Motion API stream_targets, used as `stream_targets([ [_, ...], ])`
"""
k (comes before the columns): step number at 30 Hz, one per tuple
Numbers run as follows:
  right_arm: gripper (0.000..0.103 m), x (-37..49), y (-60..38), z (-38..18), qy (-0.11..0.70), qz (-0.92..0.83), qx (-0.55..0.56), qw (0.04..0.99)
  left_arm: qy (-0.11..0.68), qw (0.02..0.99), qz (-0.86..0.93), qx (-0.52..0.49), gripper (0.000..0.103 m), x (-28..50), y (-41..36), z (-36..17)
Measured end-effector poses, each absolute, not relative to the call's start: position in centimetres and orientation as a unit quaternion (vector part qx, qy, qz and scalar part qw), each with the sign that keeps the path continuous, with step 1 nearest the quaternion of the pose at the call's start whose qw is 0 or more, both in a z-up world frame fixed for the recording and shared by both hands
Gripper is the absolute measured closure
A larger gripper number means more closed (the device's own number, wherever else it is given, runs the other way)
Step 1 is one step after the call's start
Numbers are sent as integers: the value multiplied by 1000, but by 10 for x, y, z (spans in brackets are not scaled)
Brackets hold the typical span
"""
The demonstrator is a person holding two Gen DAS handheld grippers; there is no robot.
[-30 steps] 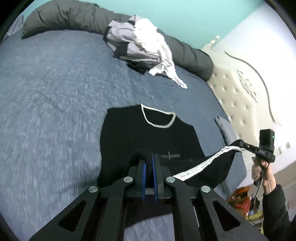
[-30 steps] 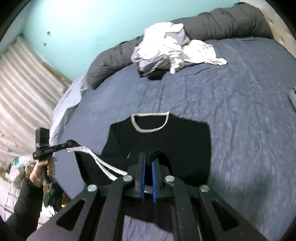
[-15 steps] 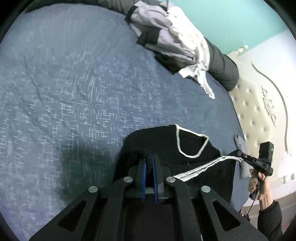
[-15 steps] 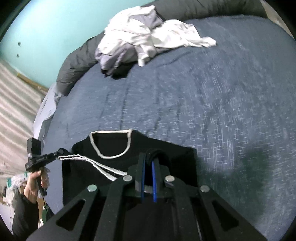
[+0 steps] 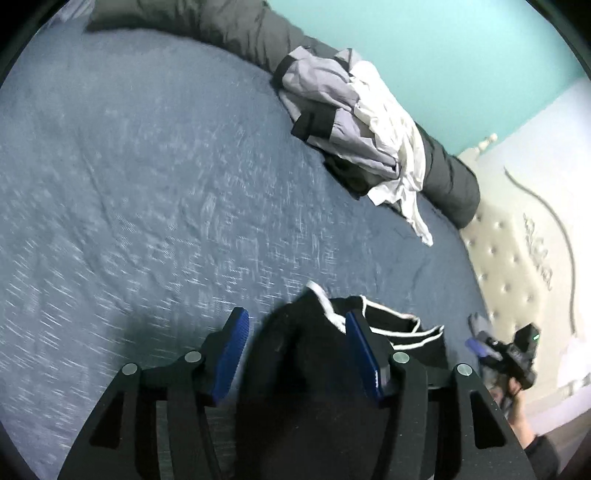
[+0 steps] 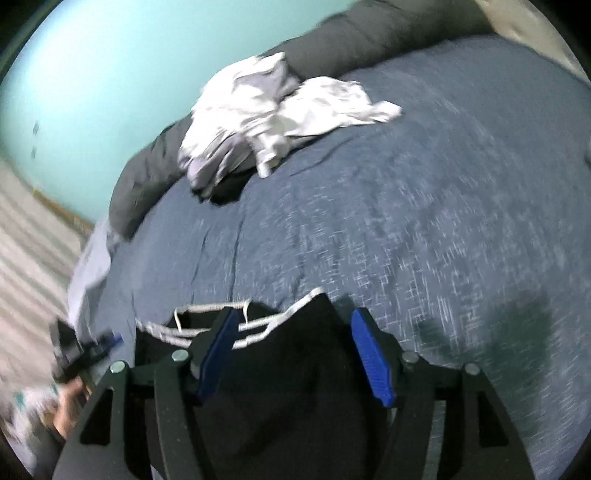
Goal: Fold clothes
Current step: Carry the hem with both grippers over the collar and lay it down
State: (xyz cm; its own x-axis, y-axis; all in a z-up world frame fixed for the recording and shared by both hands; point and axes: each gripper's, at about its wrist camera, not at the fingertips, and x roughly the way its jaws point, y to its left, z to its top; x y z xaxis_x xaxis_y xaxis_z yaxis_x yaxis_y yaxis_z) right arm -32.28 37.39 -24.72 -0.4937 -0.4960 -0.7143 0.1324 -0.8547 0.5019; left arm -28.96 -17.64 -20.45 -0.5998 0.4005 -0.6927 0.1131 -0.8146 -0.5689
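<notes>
A black garment (image 5: 303,369) with white trim lies folded over on the blue-grey bedcover (image 5: 147,184). My left gripper (image 5: 295,317) hangs low over its near-left edge. Its jaws are opening, and the slack cloth lies between the blue pads (image 5: 232,350) without being pinched. In the right wrist view my right gripper (image 6: 294,314) is over the same garment (image 6: 280,369). Its jaws are also opening, with cloth between the pads (image 6: 369,354) but not gripped. Each view shows the other gripper blurred at the side: the right gripper (image 5: 509,350) and the left gripper (image 6: 81,350), each in a hand.
A heap of white and lilac clothes (image 5: 351,122) (image 6: 258,122) lies at the far side of the bed against a long grey bolster (image 5: 221,22) (image 6: 369,40). A tufted cream headboard (image 5: 517,258) rises on the right. Bare bedcover (image 6: 406,184) stretches beyond the garment.
Both grippers were shut on the black garment's edge. They came down toward the bed, the garment folded over onto itself, and both pairs of jaws have now spread apart, letting the cloth go.
</notes>
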Motion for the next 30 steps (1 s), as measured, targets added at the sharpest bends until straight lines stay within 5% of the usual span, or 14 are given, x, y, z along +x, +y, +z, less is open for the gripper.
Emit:
stream_targets([
  [18,38,-350,336,-306,-44,-845,504,173,-235,91,848,-466,50,-315,-157,-246],
  [20,48,-351,330,-312,-30,-846,502,179,-225,92,851,-465,69,-317,-155,-248],
  [22,80,-352,326,-316,-17,-847,500,180,-226,100,850,-466,79,-320,-155,-250],
  [24,95,-352,325,-316,-20,-851,492,181,-218,106,852,-465,87,-320,-152,-249],
  [30,98,-343,338,-296,-21,-876,453,165,-210,104,859,-456,96,-313,-155,-236],
])
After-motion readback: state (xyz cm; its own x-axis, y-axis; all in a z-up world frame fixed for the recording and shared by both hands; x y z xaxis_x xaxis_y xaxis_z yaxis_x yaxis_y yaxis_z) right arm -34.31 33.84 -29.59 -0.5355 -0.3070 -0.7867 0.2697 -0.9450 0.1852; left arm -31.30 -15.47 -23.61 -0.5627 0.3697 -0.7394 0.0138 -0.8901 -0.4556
